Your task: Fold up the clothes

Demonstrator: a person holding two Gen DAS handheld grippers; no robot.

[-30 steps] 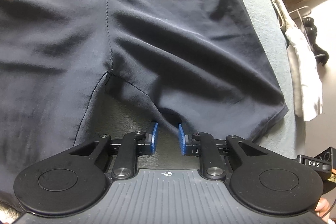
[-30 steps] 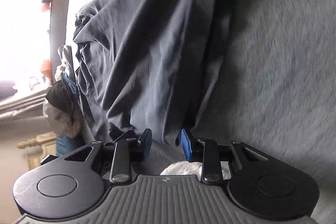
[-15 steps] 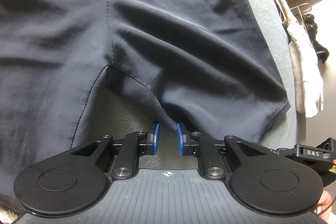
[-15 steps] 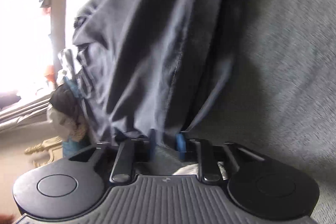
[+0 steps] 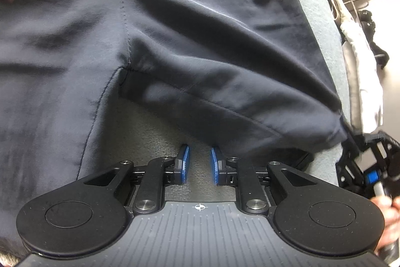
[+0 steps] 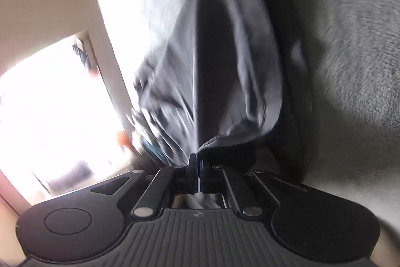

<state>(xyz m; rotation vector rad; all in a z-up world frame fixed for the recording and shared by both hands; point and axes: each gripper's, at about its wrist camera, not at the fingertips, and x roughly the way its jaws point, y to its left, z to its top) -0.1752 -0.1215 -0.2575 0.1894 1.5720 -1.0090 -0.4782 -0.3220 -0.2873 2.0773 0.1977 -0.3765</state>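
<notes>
- Left tongs (image 5: 200, 164): blue pads (image 5: 184, 162) parted by a narrow gap, nothing between them; only the grey cloth-covered surface (image 5: 150, 131) shows through the gap. The hem of the near leg lies just beyond the tips, not gripped.
- Right tongs (image 6: 195, 167): jaws brought together — clamped on a fold of the dark shorts (image 6: 225, 81), whose fabric rises from between the pads in a taut ridge. In the left view these tongs (image 5: 370, 174) appear at the right edge, at the outer corner of the leg hem.
- Dark shorts (image 5: 175, 29): spread on the grey surface, crotch seam running up the middle; the right leg's corner is drawn up off it.
- Beyond: white fabric (image 5: 360, 76) hanging past the surface's edge — further detail blurred.
</notes>
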